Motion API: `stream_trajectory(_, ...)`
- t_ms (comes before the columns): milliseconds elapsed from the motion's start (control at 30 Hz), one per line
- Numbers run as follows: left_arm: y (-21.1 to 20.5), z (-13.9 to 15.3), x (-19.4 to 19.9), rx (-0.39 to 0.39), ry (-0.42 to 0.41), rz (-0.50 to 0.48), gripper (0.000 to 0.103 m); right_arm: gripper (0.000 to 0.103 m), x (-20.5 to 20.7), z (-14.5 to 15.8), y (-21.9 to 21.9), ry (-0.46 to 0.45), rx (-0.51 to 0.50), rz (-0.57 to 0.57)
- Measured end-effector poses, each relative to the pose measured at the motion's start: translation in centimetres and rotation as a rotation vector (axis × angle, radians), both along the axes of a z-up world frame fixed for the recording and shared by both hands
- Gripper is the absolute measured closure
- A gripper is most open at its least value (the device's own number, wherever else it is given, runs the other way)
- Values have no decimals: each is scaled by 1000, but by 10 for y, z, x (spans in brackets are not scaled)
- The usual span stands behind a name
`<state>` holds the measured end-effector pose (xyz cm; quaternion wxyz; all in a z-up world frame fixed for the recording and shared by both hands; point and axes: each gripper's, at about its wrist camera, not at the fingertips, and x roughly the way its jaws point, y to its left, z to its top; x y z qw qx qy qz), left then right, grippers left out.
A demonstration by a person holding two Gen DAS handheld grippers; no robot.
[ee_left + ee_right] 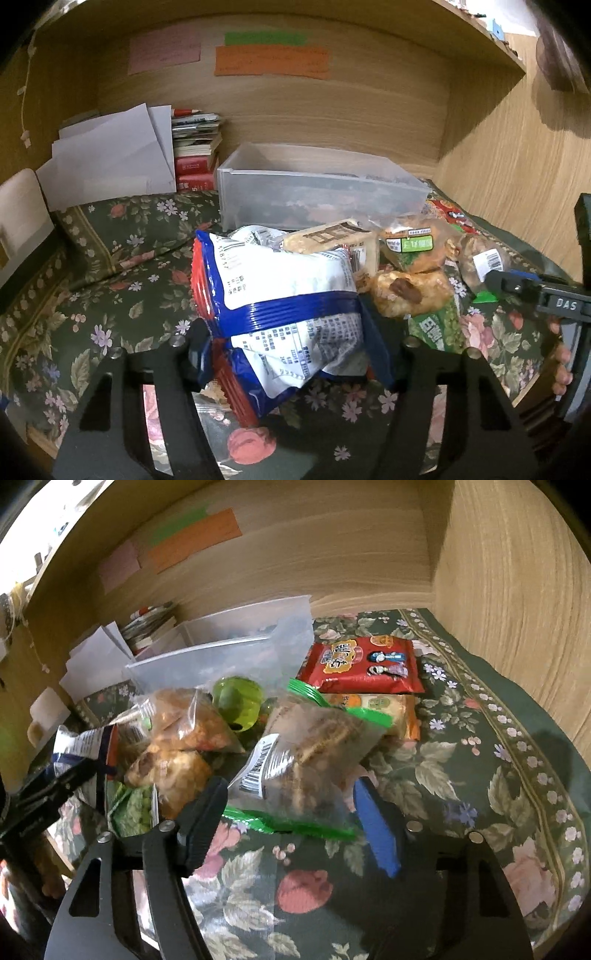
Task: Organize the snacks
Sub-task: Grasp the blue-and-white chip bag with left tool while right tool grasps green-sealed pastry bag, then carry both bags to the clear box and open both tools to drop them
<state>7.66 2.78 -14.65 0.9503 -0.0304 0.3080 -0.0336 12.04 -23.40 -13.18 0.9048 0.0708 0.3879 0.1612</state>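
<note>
The left gripper (284, 354) is seen clamped on a white-and-blue snack bag (284, 291); both pads press the crinkled lower half, and the film is visibly pinched between them. The bag stands in front of the clear plastic bin (317, 184), at the near left of the snack pile. The bin is taken as the landmark and as the likely destination.

The right gripper (288, 808) is placed around a clear zip bag with a green seal (310, 760), which lies in front of the bin, to its right. The black pad touches the bag's barcode corner; the blue pad appears to sit just beside the opposite edge. Whether that bag is actually gripped cannot be told.

Handling, as judged:
- White-and-blue bag: light, air-filled, glossy film, likely slippery. Contents are probably brittle; a hard squeeze is to be avoided. The sealed end seam is the better hold.
- Zip bag: soft, limp, lumpy contents that shift. The green seal strip is the stiffest part and is recommended as the hold point.

Also noted in front of the bin: wrapped pastries (410, 295); to its right, a red packet (364, 664). All items rest on a floral cloth (110, 295).
</note>
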Motion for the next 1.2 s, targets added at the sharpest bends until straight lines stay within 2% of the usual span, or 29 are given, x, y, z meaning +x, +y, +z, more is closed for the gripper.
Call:
stream_trajectory(100, 2, 3, 0, -15, -3, 2, 39, 22, 7, -2, 2, 4, -4, -11)
stream_trajectory(200, 6, 8, 0, -17, -15, 9, 40, 20, 16, -6, 4, 24, 10, -19)
stream_trajectory(500, 14, 26, 2, -10, -67, 34, 40, 19, 32, -7, 8, 34, 50, -40)
stream_trajectory(533, 15, 28, 4, -7, -72, 36, 40, 21, 33, -8, 9, 35, 41, -40)
stream_trajectory(600, 16, 31, 6, -1, -81, 39, 40, 43, 34, -10, 12, 36, 19, -39)
stream_trajectory(700, 20, 37, 11, 1, -93, 43, 40, 55, 33, -8, 13, 28, 22, -14)
stream_trajectory(767, 22, 40, 15, -4, -99, 46, 40, 59, 30, -5, 13, 6, 16, -17)
stream_trajectory(967, 30, 58, 28, -11, -130, 55, 40, 60, 20, 19, 14, -96, -32, -9)
stream_trajectory(1200, 28, 81, 42, -3, -173, 56, 40, 60, 24, 50, 18, -192, -32, 7)
